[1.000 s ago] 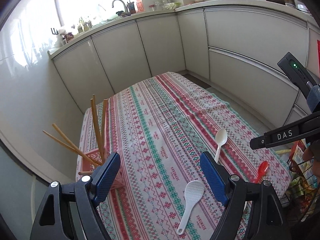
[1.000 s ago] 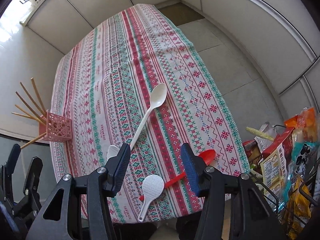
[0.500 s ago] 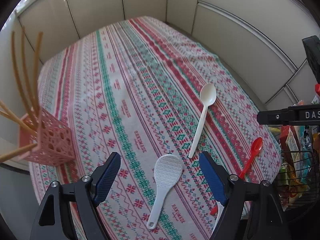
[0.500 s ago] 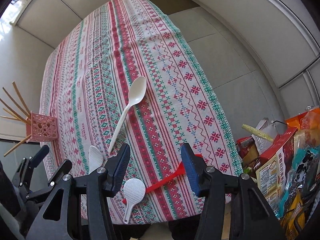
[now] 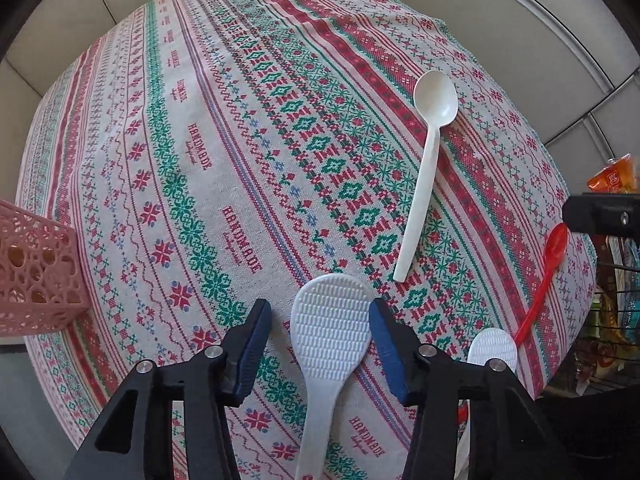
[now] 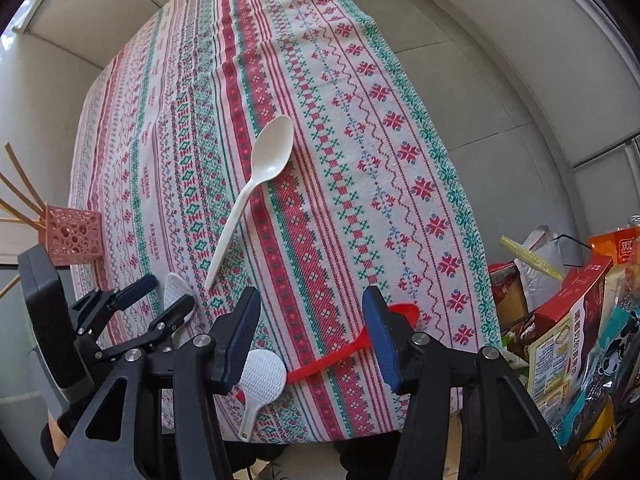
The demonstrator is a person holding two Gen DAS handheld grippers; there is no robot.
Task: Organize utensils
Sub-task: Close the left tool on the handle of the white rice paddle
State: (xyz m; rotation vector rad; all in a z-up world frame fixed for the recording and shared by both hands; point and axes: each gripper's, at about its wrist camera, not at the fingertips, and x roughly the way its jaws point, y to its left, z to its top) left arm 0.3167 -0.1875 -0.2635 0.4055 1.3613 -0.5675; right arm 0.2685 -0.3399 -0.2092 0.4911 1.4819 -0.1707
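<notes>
**Patterned tablecloth, four utensils, both grippers low**

Patterned tablecloth [image 5: 224, 128] over the table, pale cabinet doors behind, snack packets [image 6: 568, 328] off its right edge.

Left gripper [image 5: 320, 344]: pointing straight down, jaws just been closing, astride the head of a white paddle [image 5: 326, 344]. Blue pads [image 5: 252, 340] close on either side of the head, a sliver of cloth showing at each side in the left wrist view, so not yet pressing; still released. Paddle flat on the cloth, ribbed face up, long axis running near to far, head toward the far end, handle toward the near edge and passing under the gripper.

Right gripper [image 6: 310, 340]: jaws apart, nothing clamped, hanging above a red spoon [image 6: 344, 354]. Spoon flat near the near right corner, long axis slanting, bowl up to the right behind the right pad, handle down to the left.

Outward from there:
- Small white paddle [image 6: 260, 380] lying across the red handle's end, head toward the table centre, handle toward the near edge.
- Long white spoon [image 5: 424, 168] just beyond the big paddle's head, apart from it, bowl up, bowl toward the far right, handle tip toward the near left.
- Pink lattice holder [image 6: 74, 236] upright at the left edge, well apart from the utensils, wooden chopsticks [image 6: 20, 188] fanning out of it.
</notes>
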